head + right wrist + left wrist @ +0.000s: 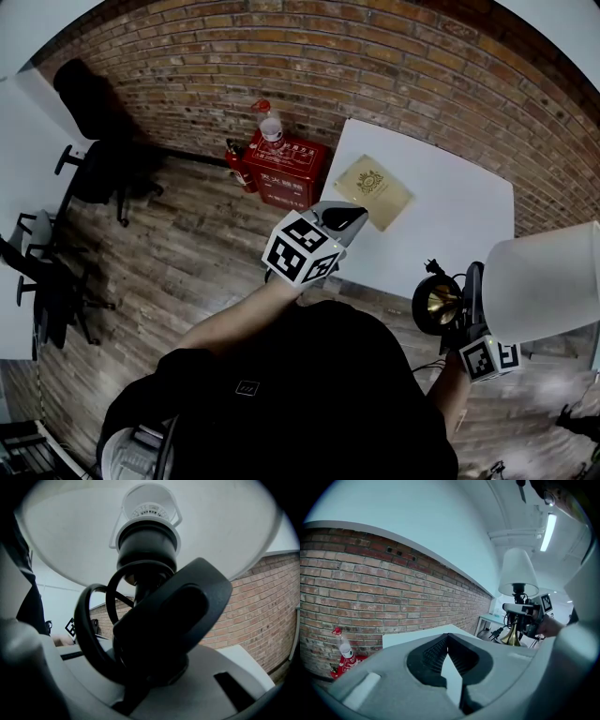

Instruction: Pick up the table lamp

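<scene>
The right gripper point(472, 298) clamps the table lamp point(544, 281) by its stem, sparing the shade, and holds it upright beside the white counter point(450, 206). The left gripper point(343, 219) hangs closed and empty.

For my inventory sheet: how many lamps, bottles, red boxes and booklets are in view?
lamp: 1
bottle: 1
red box: 1
booklet: 1
Total: 4

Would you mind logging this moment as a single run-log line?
right gripper: shut on lamp | lamp: upright, lifted off table | left gripper: shut, empty, near table edge
</scene>
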{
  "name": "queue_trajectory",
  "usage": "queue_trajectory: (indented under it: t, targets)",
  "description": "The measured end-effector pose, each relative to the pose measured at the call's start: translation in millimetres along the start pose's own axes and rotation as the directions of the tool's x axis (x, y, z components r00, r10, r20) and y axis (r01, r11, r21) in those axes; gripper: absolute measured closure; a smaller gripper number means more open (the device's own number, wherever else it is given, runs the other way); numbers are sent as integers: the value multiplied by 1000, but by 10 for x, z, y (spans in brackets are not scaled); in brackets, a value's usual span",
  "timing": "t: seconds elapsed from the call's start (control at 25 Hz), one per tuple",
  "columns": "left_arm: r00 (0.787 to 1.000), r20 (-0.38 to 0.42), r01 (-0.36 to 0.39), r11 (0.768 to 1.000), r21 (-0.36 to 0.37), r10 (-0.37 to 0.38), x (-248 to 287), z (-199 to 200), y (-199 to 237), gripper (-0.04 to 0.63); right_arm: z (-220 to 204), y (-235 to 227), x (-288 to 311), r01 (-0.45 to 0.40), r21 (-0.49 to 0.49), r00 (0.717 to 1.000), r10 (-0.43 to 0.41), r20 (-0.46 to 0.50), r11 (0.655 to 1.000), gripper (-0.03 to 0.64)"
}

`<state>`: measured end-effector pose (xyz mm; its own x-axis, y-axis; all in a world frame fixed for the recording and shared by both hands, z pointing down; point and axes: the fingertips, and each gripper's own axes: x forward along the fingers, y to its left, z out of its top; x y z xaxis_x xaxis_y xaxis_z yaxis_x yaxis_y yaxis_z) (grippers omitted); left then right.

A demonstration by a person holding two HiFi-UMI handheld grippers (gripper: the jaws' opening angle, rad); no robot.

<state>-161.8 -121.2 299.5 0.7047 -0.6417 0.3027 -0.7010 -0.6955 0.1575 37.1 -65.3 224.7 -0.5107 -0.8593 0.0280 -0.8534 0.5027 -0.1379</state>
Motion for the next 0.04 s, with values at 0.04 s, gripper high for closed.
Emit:
queue_trajectory:
  t: [0.04]
  targets:
    - [1000, 0, -1, 1000, -3, 1, 0, 1, -4, 588, 3, 0, 6, -3, -1, 1000, 3, -1, 1000, 603]
